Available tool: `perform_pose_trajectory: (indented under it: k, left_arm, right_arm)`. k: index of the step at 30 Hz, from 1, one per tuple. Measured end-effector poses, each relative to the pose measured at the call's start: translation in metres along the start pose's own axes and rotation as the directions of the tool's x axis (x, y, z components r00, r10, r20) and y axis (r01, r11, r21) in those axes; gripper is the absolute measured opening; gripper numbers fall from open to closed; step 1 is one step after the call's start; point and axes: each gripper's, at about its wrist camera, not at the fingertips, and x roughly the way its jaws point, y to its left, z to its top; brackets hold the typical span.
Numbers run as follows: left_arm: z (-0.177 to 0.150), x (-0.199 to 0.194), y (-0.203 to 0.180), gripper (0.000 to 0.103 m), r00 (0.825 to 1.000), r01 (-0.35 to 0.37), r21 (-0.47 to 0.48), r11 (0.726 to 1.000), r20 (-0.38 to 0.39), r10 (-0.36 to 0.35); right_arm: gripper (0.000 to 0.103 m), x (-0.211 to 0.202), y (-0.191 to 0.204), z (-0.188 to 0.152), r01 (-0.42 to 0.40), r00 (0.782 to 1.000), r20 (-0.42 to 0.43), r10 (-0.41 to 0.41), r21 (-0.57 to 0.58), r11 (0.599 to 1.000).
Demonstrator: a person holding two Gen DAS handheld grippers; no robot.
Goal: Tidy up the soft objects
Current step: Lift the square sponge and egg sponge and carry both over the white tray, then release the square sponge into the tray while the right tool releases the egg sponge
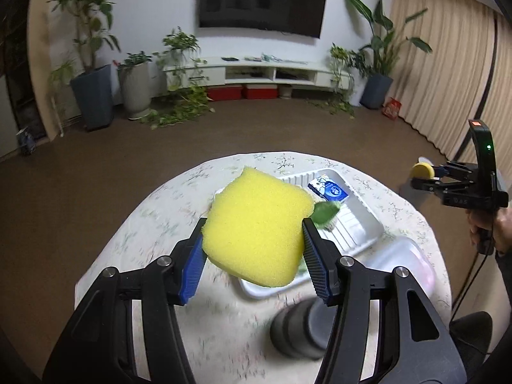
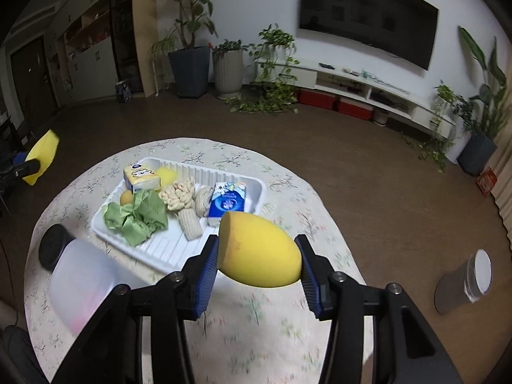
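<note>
Between my left fingers (image 1: 252,249) sits a square yellow sponge (image 1: 256,227), pinched at its two sides and held clear above the desk (image 1: 153,224). My right fingers (image 2: 259,268) pinch an egg-shaped yellow sponge (image 2: 259,251) the same way, the pads pressing lightly into its ends, partly spread to its width.

At twelve o'clock from the egg sponge lies the white tray (image 2: 252,188), and most of the soft things are in it: a crumpled green cloth (image 2: 137,220) at its nine o'clock end, a cream knotted rope (image 2: 179,195) in the middle, a blue tissue pack (image 2: 227,203) toward three o'clock, and a yellow tissue pack (image 2: 140,177) at the far corner. Near the tray, at about eight o'clock, a translucent plastic tub (image 2: 80,284) lies blurred, with a dark cylinder (image 2: 52,249) just beside it.

As I judge it, sorting is barely begun or mid-way: two sponges are in the air, neither placed yet, and the tray is full. Where each belongs I cannot tell; the tub seems a likely home.
</note>
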Motion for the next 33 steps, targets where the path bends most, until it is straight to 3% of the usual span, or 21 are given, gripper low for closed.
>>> perform_pose_trajectory:
  k: [14,19,33]
  left_arm:
    - [0.028,0.109,-0.039,0.054,0.983,0.137,0.138,0.981,-0.138,-0.118]
    - [0.026,0.126,-0.046,0.054,0.976,0.169,0.149,0.974,-0.162,-0.145]
    - [0.019,0.155,-0.049,0.058,0.966,0.174,0.152,0.973,-0.22,-0.139]
  right_arm:
    - [0.05,0.098,0.038,0.027,-0.073,0.992,-0.112,0.06,-0.11,0.991]
    - [0.051,0.116,0.045,0.028,-0.086,0.987,-0.143,0.068,-0.124,0.989]
    - [0.051,0.145,0.054,0.012,-0.114,0.97,-0.228,0.082,-0.132,0.985]
